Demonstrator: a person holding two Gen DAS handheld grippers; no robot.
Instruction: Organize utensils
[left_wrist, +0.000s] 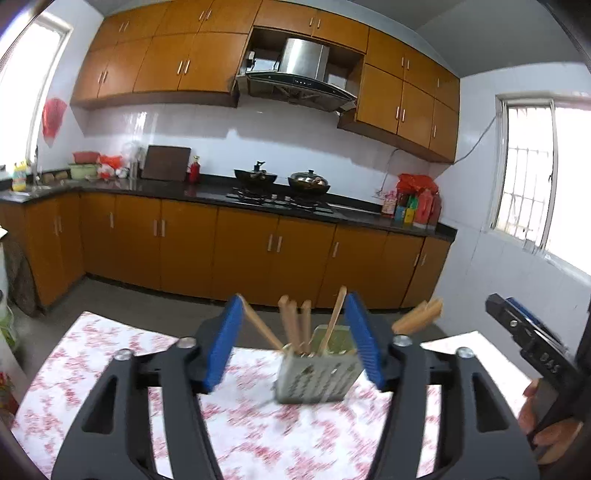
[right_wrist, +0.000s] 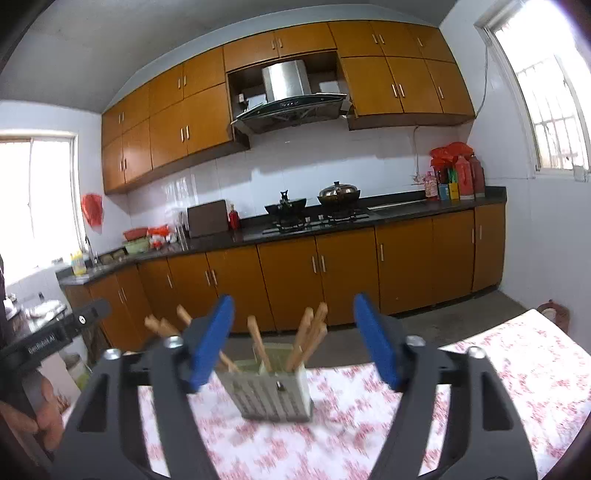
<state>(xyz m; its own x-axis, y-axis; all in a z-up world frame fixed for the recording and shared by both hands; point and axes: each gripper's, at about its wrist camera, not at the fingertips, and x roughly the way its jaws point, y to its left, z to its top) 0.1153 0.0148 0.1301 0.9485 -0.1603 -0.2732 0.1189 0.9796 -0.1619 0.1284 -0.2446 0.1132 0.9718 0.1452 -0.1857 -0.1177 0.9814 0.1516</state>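
Wooden utensils with long pale handles stand bunched and leaning outward in the pale perforated rectangular holder, which sits upright on the tabletop under its pink-flowered white cloth, probably because the open top lets each handle be dropped in or lifted out singly. On the left, the left tool has its blue pads spread wide with nothing gripped, the holder framed between them but untouched. The right tool stands likewise wide and empty, lined up on the same holder, likely readying a reach.
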